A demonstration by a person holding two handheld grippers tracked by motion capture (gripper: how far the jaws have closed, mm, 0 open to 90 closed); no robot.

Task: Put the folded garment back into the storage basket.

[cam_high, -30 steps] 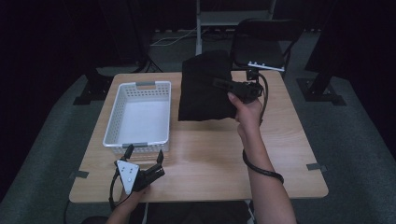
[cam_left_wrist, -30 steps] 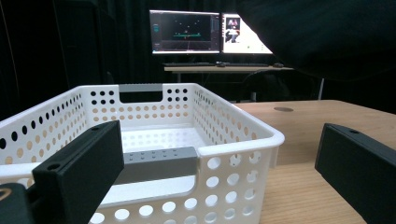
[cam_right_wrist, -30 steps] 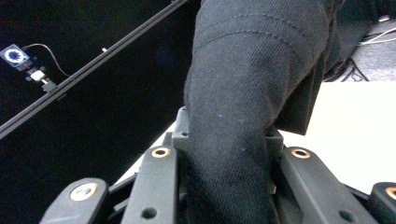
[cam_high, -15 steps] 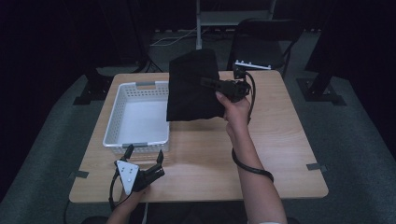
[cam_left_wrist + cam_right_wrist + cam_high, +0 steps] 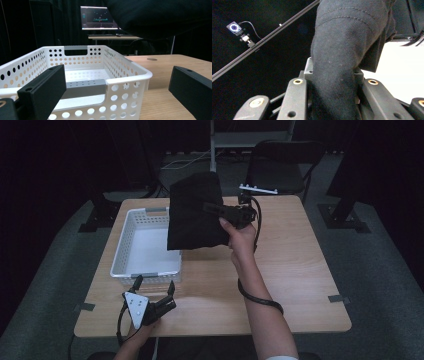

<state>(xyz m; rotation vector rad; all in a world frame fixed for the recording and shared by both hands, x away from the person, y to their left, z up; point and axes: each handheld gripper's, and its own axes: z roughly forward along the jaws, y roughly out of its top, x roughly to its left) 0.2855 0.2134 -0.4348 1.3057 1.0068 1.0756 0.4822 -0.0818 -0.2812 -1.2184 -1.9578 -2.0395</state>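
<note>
A folded black cloth (image 5: 194, 212) hangs in the air over the table, its left part above the right edge of the white perforated basket (image 5: 126, 236). My right gripper (image 5: 212, 208) is shut on the cloth; in the right gripper view the thick dark fabric (image 5: 342, 57) is pinched between the jaws. My left gripper (image 5: 154, 287) rests near the front left of the table, open, with nothing between its fingers (image 5: 42, 90). It faces the basket's near wall (image 5: 82, 100), and the cloth (image 5: 160, 17) hangs above at the top right.
The wooden table (image 5: 295, 265) has bare room right of the basket. A black chair (image 5: 282, 165) stands behind the table's far edge, with a small white device (image 5: 257, 189) at that edge. A lit monitor (image 5: 98, 17) stands far off.
My right gripper has carried the black cloth leftward, from over the table's middle to partly above the basket. The left gripper has stayed put.
</note>
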